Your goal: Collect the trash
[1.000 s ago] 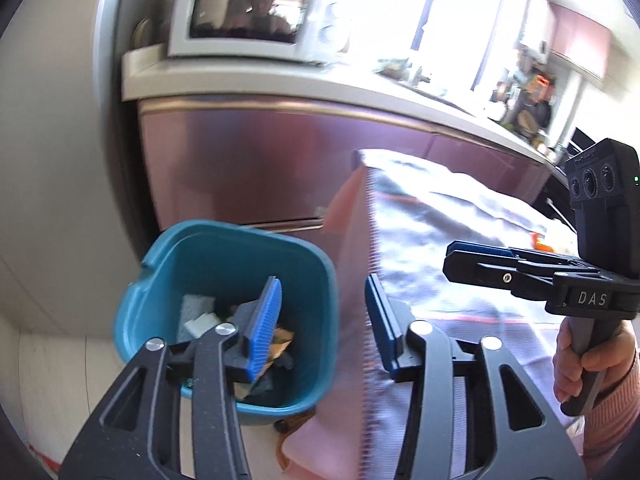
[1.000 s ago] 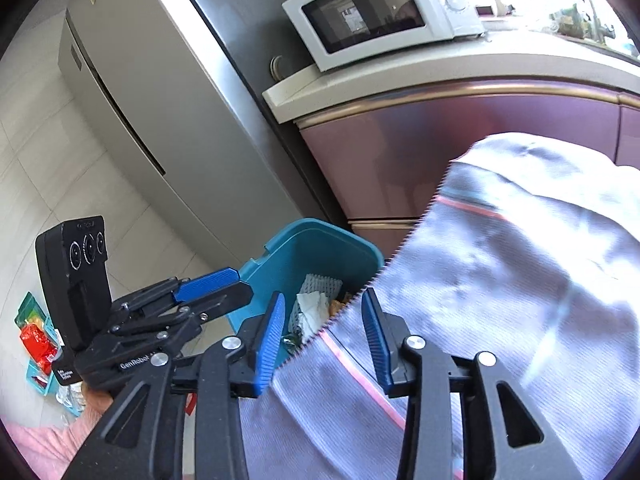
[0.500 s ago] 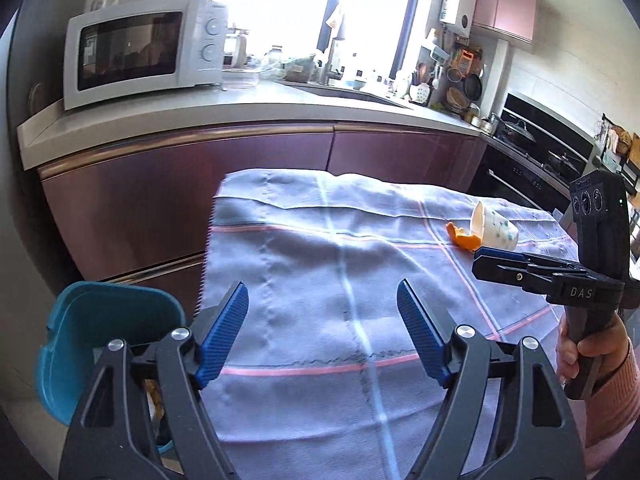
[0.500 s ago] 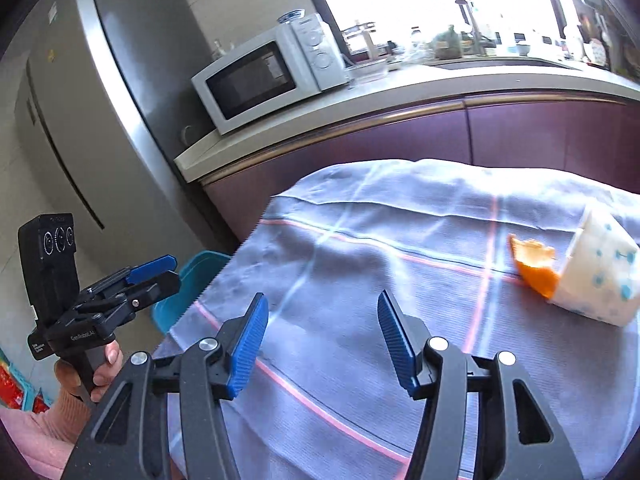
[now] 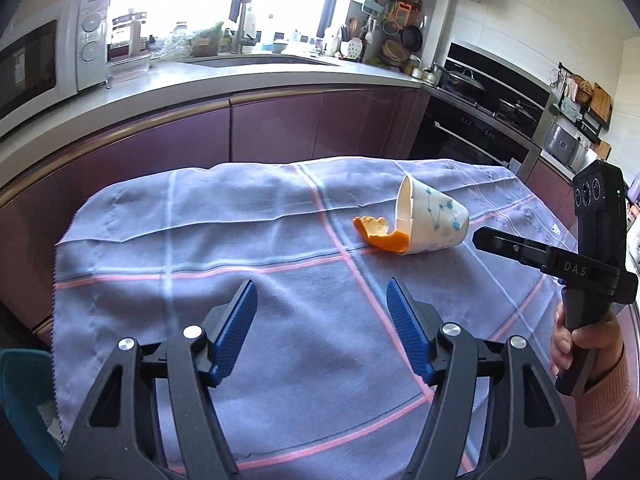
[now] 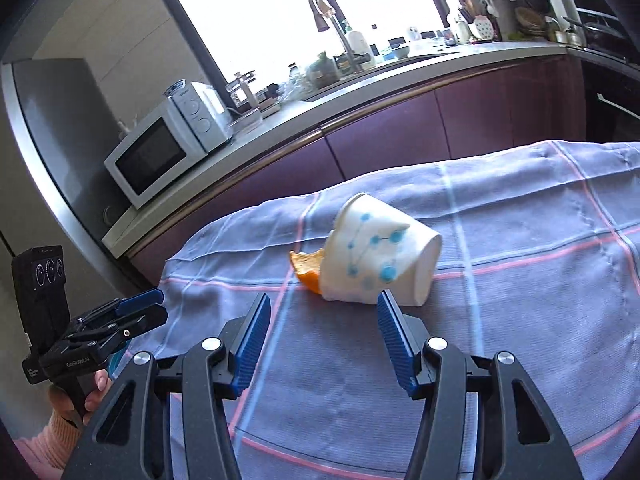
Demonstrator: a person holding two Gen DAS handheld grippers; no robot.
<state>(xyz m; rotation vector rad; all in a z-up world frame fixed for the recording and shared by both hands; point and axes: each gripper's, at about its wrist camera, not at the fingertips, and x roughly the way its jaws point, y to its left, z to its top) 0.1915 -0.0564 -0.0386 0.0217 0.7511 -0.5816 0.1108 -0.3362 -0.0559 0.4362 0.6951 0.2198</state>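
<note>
Kitchen counters frame a table under a lilac checked cloth (image 5: 200, 248). From the left wrist, the left gripper (image 5: 320, 320), jaws having just narrowed yet parted and empty, faces a tipped white paper cup with blue dots (image 5: 434, 220) touching a curl of orange peel (image 5: 380, 236). From the right wrist, the right gripper (image 6: 322, 326), gaping and empty, hovers just before the cup (image 6: 380, 256); I judge this the reach, and closing round it comes next.

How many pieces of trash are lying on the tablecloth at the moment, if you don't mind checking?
2. A paper cup lies on its side on the cloth, and an orange peel rests against the cup's open rim. More may sit on the cloth's out-of-frame parts.
</note>
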